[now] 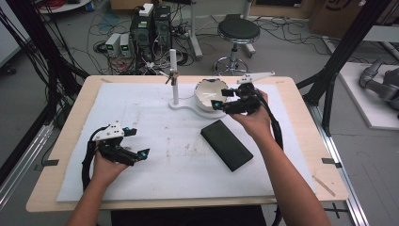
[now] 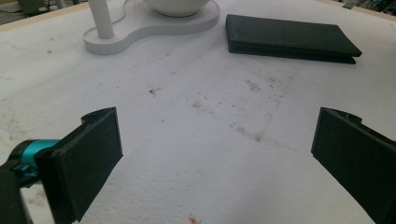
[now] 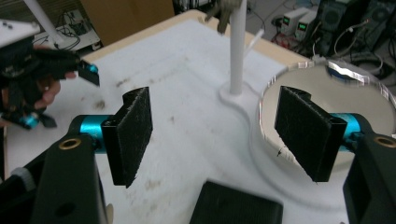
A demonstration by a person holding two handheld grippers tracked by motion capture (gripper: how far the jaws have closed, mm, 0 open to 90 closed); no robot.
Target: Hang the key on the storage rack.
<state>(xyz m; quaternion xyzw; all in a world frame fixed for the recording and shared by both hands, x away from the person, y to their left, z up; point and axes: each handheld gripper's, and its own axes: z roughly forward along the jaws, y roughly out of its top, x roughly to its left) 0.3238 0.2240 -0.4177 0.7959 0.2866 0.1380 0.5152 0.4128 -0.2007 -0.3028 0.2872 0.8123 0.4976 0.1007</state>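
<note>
Right claw (image 1: 220,99) hovering wide open, empty, at the bowl (image 1: 207,94) upper centre; black case (image 1: 226,144) lying just below it, long axis diagonal. Left claw (image 1: 136,143) idling wide open, lower left, far off.

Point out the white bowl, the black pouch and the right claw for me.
white bowl (image 1: 207,94): high view, on its inner wall.
black pouch (image 1: 227,144): high view, middle of its top face.
right claw (image 1: 222,99): high view, midway between its fingertips.
</note>
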